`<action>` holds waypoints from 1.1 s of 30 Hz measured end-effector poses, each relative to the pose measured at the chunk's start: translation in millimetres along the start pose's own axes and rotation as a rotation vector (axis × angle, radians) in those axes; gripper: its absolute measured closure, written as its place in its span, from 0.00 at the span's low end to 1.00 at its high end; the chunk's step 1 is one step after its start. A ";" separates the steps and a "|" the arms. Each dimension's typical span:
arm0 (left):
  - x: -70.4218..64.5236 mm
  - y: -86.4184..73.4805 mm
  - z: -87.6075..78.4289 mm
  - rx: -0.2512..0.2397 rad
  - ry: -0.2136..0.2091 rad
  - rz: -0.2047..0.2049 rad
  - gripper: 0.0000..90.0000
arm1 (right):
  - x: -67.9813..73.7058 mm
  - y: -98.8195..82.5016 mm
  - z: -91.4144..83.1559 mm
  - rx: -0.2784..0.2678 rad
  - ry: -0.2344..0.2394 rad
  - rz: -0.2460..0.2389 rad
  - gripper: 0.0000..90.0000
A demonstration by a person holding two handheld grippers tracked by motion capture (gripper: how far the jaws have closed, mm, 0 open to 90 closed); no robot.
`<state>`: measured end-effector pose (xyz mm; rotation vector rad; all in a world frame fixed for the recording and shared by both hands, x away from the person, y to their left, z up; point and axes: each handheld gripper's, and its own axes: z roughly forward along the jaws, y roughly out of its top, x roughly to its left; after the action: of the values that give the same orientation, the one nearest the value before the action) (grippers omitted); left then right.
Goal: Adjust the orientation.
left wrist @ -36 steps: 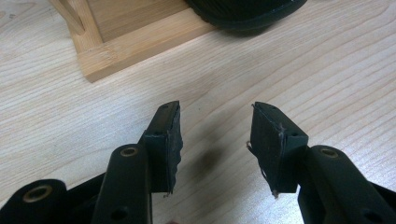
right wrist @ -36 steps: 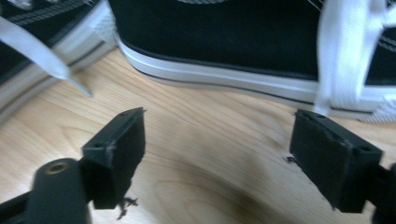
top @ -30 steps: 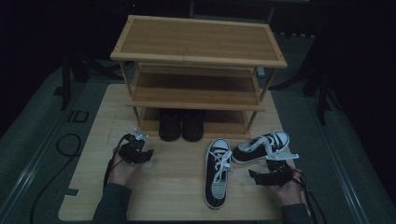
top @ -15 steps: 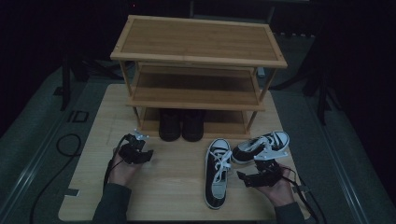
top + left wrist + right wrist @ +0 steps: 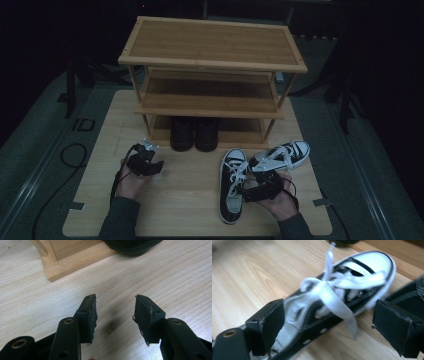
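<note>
While the left claw idled wide and empty toward the tabletop's left edge, the right claw stood wide astride the near sneaker, whose long axis ran from front edge toward the rack.

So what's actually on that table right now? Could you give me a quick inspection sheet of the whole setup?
Surface: pale wooden board, bare between the hands.
Job's things: two black-and-white sneakers; near sneaker points toward the shoe rack, far sneaker lies angled beside it.
Clutter: a pair of black shoes on the rack's bottom shelf; upper shelves bare.
Grippers: left gripper open over bare wood; right gripper open, jaws either side of the near sneaker, pads not pressing.
Cables: one black cable loops off the board's left edge.
Surroundings: dark; grey floor covering around the board.
</note>
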<state>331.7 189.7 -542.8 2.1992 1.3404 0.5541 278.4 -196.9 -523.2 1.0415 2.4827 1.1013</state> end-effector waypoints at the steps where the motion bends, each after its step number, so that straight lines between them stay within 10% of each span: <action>1: 0.1 -0.1 0.0 0.000 0.000 0.000 0.59 | 2.1 1.1 -0.1 0.001 0.006 -0.008 0.12; 10: 0.8 -0.7 0.9 0.004 -0.001 0.000 0.59 | 5.6 -1.4 19.9 0.150 -0.087 -0.034 0.22; 17: 0.9 -1.1 0.9 0.004 -0.001 -0.001 0.59 | 1.1 2.3 22.8 0.201 -0.045 0.019 0.63; 23: 0.1 -1.3 3.4 0.013 -0.001 0.003 0.59 | -9.5 -2.1 13.2 0.203 -0.056 -0.006 0.93; 33: -0.3 -1.5 4.6 0.020 -0.001 0.007 0.59 | -15.3 -3.7 15.5 0.146 -0.028 -0.043 0.96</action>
<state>333.2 189.0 -547.4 2.2213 1.3438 0.5443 294.7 -200.6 -537.7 1.0295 2.5832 0.8982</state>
